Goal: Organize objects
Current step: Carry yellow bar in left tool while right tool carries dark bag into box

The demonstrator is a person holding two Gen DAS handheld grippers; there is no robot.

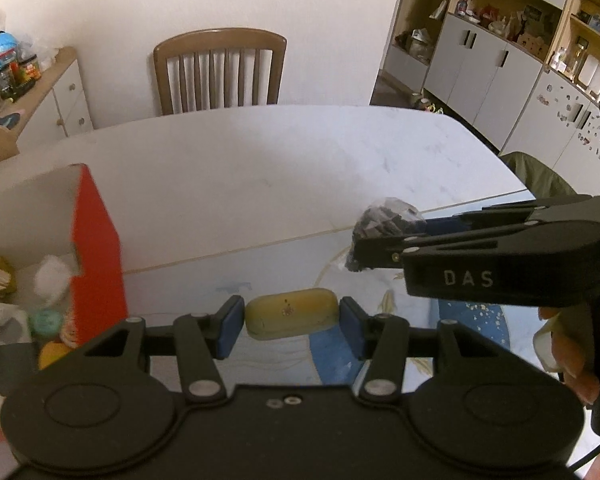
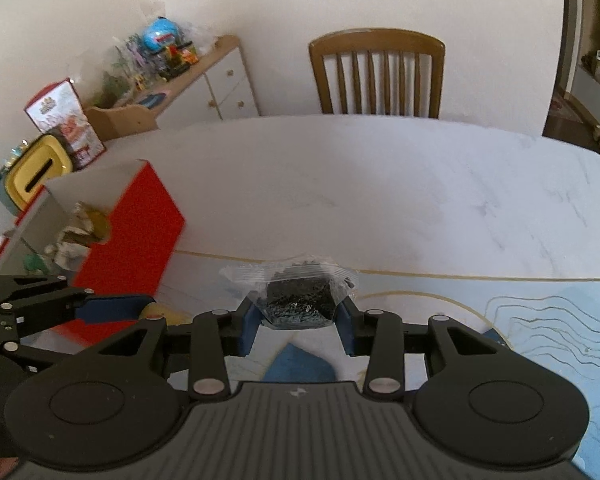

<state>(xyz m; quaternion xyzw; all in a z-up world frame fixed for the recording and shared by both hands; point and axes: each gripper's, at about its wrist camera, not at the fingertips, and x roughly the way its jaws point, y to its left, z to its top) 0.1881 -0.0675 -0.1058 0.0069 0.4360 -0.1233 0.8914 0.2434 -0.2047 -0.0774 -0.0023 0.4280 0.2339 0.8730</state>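
Left gripper [image 1: 292, 316] jaws clamp yellow capsule case [image 1: 291, 313]; our right gripper [image 2: 298, 312] grips clear bag of black bits [image 2: 300, 294], both above tabletop [image 1: 260, 168], red box [image 1: 96, 248] left.

A white marbled table [image 2: 380, 184] carries everything. Its far half is bare. Across the near half lies a pale mat [image 2: 540, 320] with a thin gold edge line and blue patches. At the table's left side stands an open red box [image 2: 140, 224] with a grey inside, resting on the tabletop and holding a jumble of small things. A wooden chair [image 2: 376, 76] stands at the table's far edge.
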